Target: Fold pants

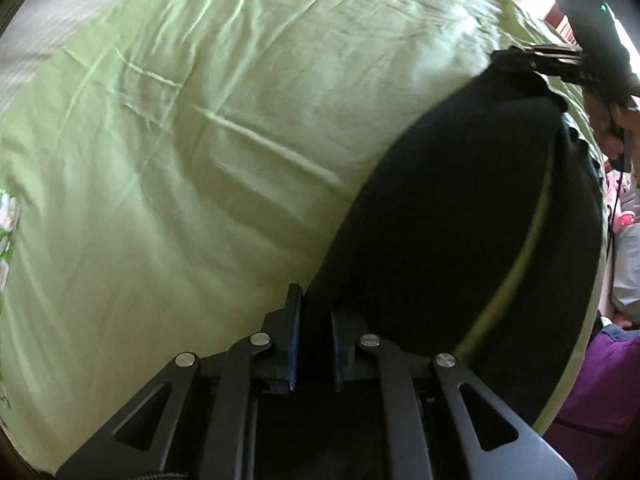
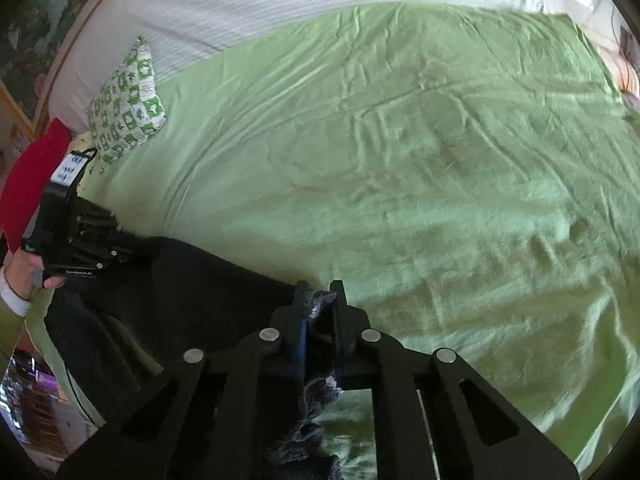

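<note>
The wrinkled light-green bedsheet (image 2: pixel 400 152) covered the bed, with a green-and-white patterned pillow (image 2: pixel 128 108) near its corner. Both the left gripper (image 1: pixel 316 312) and right gripper (image 2: pixel 320 312) were clamped on the black fleecy pants (image 1: pixel 460 216).

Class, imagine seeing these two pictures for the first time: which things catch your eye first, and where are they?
The black pants stand out, stretched dark across the pale green bedsheet between both claws. The left claw and right claw each pinch one end. A green-and-white patterned pillow sits at the sheet's far left corner.
</note>
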Demonstrator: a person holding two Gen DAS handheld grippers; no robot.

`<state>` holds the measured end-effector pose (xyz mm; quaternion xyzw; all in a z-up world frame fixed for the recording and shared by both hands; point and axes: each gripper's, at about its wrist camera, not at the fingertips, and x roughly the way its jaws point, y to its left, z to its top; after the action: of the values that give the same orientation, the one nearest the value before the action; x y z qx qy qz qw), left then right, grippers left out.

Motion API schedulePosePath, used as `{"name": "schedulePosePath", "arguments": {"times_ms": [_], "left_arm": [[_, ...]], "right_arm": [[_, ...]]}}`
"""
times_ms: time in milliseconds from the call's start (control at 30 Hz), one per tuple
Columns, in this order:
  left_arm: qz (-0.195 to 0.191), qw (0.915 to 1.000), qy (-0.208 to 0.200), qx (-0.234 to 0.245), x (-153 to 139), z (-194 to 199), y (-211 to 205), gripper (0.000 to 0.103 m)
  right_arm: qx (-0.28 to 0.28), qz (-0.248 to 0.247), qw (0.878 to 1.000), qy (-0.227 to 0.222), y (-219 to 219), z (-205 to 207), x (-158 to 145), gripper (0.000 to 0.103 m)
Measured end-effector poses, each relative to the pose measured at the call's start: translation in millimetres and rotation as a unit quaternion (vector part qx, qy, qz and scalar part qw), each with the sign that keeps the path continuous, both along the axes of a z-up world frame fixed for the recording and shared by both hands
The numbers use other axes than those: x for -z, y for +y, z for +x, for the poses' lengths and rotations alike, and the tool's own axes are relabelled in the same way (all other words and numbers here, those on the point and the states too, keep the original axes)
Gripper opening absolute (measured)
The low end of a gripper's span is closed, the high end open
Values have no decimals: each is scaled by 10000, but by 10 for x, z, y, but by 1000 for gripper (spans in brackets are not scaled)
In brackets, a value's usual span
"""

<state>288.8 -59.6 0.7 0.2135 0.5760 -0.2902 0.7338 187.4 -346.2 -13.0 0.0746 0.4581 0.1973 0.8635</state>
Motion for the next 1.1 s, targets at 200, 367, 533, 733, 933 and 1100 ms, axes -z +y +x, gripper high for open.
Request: {"name": "schedulePosePath", "arguments": {"times_ms": [200,367,533,733,933,1100], "left_arm": [[-540,9977,-74,-410,-270,-348,177,9],[-845,9944,-182,-609,-442,-732,210,8],[-1261,9886,-190,-800,-603,-1123,247,8],[-1614,9810,-146,-1070,-579,-1472,176,8],[-1876,9752,-152,-1166,-645,-1732,253,8],[-1931,9742,-60,-1167,-663,-1865,219,8]], "right_arm": [[-161,144,9985,-503,20,-66,-256,9],[-389,232,9952,-870,22,-161,-391,9],[-758,181,9889,-1264,-1,-402,-492,9],[-1238,136,9798,-1563,-84,-716,-479,9],[-1634,-31,9727,-1645,-114,-1029,-412,9],[-1773,-183,9699,-1656,-141,-1265,-432,8]]}}
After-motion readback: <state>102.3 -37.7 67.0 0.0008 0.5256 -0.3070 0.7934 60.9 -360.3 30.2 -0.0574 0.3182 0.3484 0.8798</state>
